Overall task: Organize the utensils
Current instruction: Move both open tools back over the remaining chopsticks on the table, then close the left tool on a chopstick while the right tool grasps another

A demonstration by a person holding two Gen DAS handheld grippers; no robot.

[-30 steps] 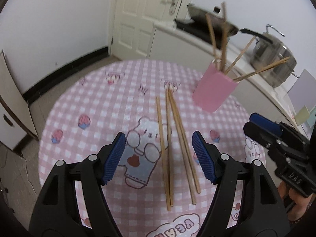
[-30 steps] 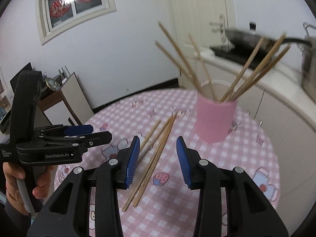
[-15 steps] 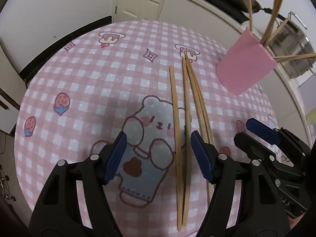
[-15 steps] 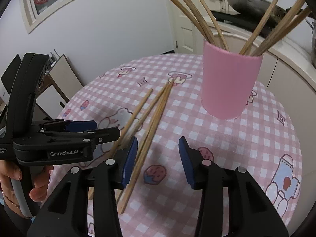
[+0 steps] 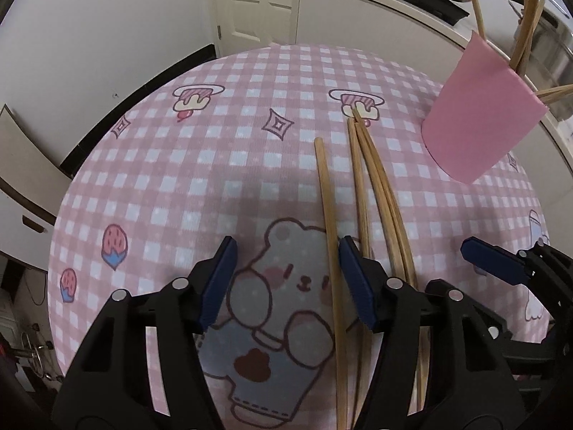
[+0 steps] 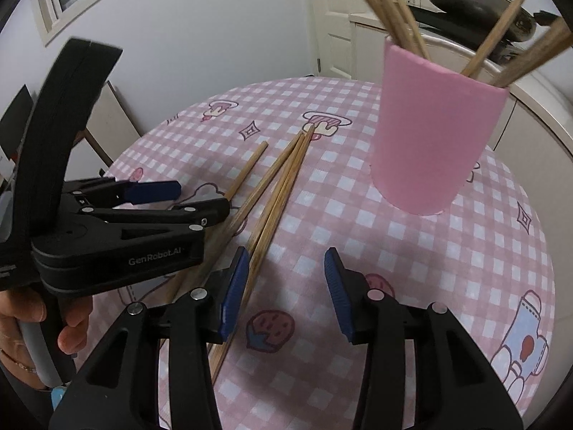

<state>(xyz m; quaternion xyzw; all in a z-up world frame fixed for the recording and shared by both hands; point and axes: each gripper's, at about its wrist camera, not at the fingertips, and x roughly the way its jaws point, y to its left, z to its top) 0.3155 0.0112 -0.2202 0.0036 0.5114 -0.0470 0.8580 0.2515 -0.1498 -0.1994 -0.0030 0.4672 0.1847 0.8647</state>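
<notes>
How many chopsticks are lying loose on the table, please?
4: one chopstick lies apart beside the bear print, and three chopsticks fan from a shared tip toward the camera. Their near ends are hidden, so another may hide.

Four loose bamboo chopsticks [image 5: 361, 193] lie flat on the pink checked desk [image 5: 179, 165], roughly parallel. Three are bunched with their far tips meeting on a cupcake print, and the fourth chopstick [image 5: 327, 215] lies apart on their left. An upright pink cup [image 6: 429, 136] stands near those far tips, to their right, holding more chopsticks [image 6: 501, 36] that lean outward over its rim.
</notes>
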